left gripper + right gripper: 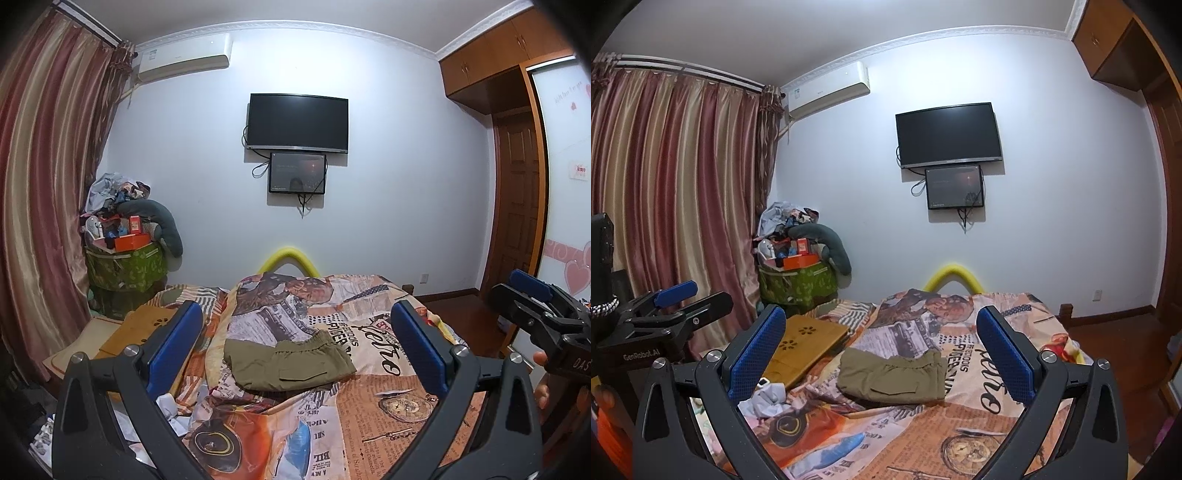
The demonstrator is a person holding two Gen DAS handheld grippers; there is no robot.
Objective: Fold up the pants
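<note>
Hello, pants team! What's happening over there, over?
Both tongs, left and right, open, holding nothing. Olive pants lie folded on the bedspread, untouched. Nothing between tongs and pants.

Both wrist views are lit evenly by soft indoor light, probably from a ceiling lamp out of frame; the white wall (388, 192) reads bluish. The television (297, 123) casts a faint shadow on it, and the curtain (672, 192) shows a satin sheen with no daylight through it. Fisheye distortion bows the ceiling moulding (960, 31), and black vignetting fills the corners. Focus is sharp mid-frame, slightly softer toward the edges.
</note>
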